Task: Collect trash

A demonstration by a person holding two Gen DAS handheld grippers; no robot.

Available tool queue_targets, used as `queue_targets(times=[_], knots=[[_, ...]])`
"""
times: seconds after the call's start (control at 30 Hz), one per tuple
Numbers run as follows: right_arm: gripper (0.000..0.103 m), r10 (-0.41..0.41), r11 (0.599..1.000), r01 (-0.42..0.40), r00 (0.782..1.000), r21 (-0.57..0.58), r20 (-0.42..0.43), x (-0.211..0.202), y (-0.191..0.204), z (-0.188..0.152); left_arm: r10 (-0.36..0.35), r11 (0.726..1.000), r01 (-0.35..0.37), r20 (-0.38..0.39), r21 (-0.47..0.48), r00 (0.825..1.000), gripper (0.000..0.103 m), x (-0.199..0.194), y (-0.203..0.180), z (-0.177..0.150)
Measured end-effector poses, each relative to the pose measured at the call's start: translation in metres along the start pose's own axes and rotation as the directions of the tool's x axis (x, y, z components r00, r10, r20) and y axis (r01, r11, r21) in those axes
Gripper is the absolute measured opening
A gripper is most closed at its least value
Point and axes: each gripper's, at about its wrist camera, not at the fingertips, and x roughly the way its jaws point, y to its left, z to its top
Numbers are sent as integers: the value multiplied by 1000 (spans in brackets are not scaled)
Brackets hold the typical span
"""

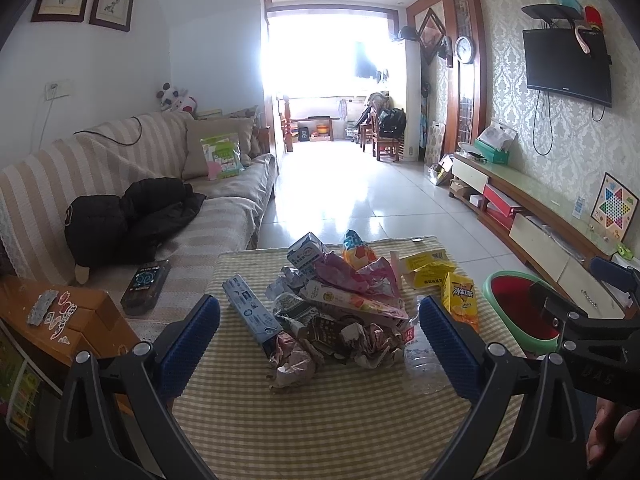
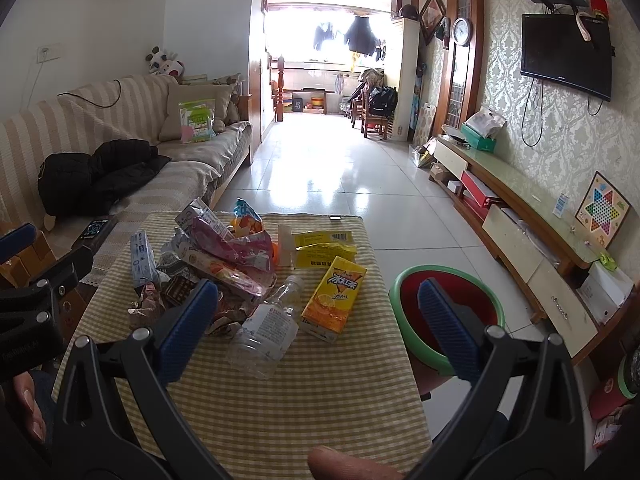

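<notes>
Left gripper (image 1: 320, 328) gapes empty; right gripper (image 2: 318, 308) likewise.

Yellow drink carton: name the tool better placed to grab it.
Right. The yellow drink carton lies just ahead of the open right tool, beside the bin. From the open left tool, it sits beyond the right finger, behind the plastic bottle.

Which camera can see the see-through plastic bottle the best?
The right wrist camera. There the plastic bottle lies in plain sight on the checked tablecloth, cap to bottom, beside the yellow drink carton. In the left wrist camera the bottle is partly hidden behind a blue fingertip.
</notes>
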Motion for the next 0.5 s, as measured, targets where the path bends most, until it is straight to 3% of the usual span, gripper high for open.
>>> queue_targets(times=[0.5], knots=[[99, 77, 996, -75, 996, 56, -42, 4, -6, -1, -1, 1000, 1, -1, -1, 1000, 95, 1, 0, -1]])
